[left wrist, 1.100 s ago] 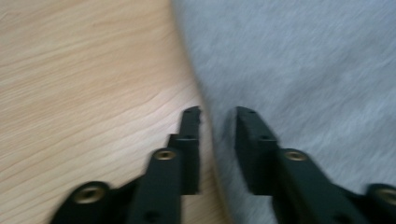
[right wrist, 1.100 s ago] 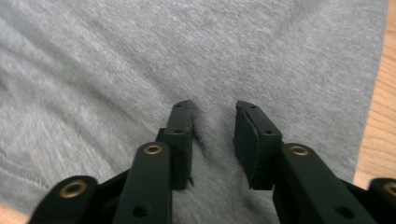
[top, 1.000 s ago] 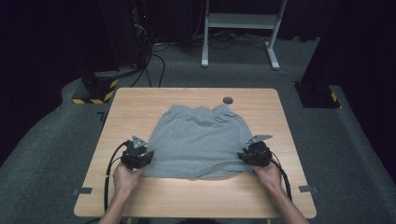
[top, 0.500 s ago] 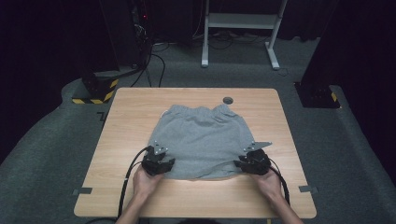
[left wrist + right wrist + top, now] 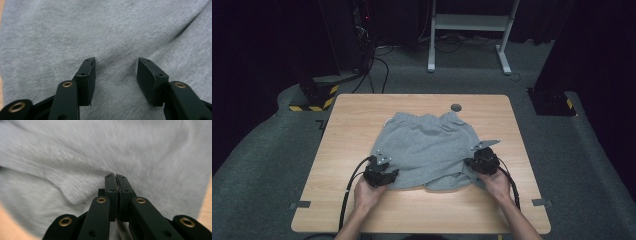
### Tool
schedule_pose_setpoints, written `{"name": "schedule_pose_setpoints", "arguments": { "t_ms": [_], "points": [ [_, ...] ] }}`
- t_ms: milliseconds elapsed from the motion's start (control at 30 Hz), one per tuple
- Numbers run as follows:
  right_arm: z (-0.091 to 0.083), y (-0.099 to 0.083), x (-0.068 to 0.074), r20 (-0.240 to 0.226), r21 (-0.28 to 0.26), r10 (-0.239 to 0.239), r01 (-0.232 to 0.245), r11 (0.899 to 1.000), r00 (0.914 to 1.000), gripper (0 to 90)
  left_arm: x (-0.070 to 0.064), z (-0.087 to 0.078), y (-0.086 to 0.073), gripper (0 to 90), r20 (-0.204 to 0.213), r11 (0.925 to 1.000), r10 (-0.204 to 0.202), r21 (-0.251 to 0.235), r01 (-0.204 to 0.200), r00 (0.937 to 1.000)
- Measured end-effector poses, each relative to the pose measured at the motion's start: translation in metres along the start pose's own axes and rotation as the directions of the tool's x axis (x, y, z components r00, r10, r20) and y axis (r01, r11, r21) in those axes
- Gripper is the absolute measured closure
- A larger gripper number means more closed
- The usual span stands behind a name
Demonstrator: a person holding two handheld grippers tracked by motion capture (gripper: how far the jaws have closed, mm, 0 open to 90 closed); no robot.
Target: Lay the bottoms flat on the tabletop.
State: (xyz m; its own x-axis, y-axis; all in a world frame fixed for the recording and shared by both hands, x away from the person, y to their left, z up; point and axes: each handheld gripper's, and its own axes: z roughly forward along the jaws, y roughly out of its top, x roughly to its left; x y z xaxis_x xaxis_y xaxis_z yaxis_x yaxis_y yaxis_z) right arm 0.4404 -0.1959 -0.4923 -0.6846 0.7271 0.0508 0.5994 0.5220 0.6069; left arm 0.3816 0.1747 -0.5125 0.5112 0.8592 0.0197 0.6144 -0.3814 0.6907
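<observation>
A pair of grey shorts (image 5: 427, 145) lies spread on the wooden table (image 5: 357, 120), waistband toward the far side. My left gripper (image 5: 388, 170) rests at the shorts' near left hem. In the left gripper view it (image 5: 116, 62) stands open, jaws wide apart just above the flat grey fabric (image 5: 105, 30). My right gripper (image 5: 471, 163) is at the near right hem. In the right gripper view it (image 5: 116, 176) is shut, with a ridge of grey cloth (image 5: 82, 167) drawn up to its tips; that view is blurred.
A small dark round disc (image 5: 456, 107) sits on the table beyond the waistband. Off the table, a yellow-and-black striped block (image 5: 314, 95) is on the floor far left, a black base (image 5: 552, 102) far right, and a white desk frame (image 5: 467, 20) behind.
My left gripper has moved right and nearer, from the shorts' left side to the near left hem. The right gripper drew slightly nearer, and the near hem bunched.
</observation>
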Motion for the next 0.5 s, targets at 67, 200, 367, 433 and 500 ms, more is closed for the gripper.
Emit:
{"name": "schedule_pose_setpoints", "arguments": {
  "t_ms": [67,200,367,433,500],
  "points": [
    [0.010,-0.003,-0.003,0.001,0.025,0.020,-0.020,0.999,0.9998,78.5,-0.002,-0.007,0.001,48.9,0.021,0.9999,0.004,-0.017,-0.004,0.9998],
    [0.001,-0.005,0.005,-0.004,0.003,0.019,-0.019,1.000,0.9998,63.5,-0.011,-0.026,-0.001,47.7,0.066,0.9986,0.024,-0.048,-0.020,0.9975],
    [-0.016,-0.012,0.021,-0.023,-0.065,-0.026,0.024,0.998,0.9994,62.8,-0.024,-0.040,-0.013,47.8,0.097,0.9973,0.029,-0.070,-0.023,0.9949],
    [-0.019,-0.017,0.026,-0.016,-0.064,-0.043,0.041,0.997,0.9990,63.1,-0.028,-0.040,-0.017,48.5,0.092,0.9969,0.041,-0.071,-0.034,0.9949],
    [-0.019,-0.023,0.029,-0.010,-0.064,-0.051,0.051,0.997,0.9986,63.3,-0.031,-0.037,-0.021,51.5,0.096,0.9972,0.048,-0.062,-0.042,0.9942]
  ]
}}
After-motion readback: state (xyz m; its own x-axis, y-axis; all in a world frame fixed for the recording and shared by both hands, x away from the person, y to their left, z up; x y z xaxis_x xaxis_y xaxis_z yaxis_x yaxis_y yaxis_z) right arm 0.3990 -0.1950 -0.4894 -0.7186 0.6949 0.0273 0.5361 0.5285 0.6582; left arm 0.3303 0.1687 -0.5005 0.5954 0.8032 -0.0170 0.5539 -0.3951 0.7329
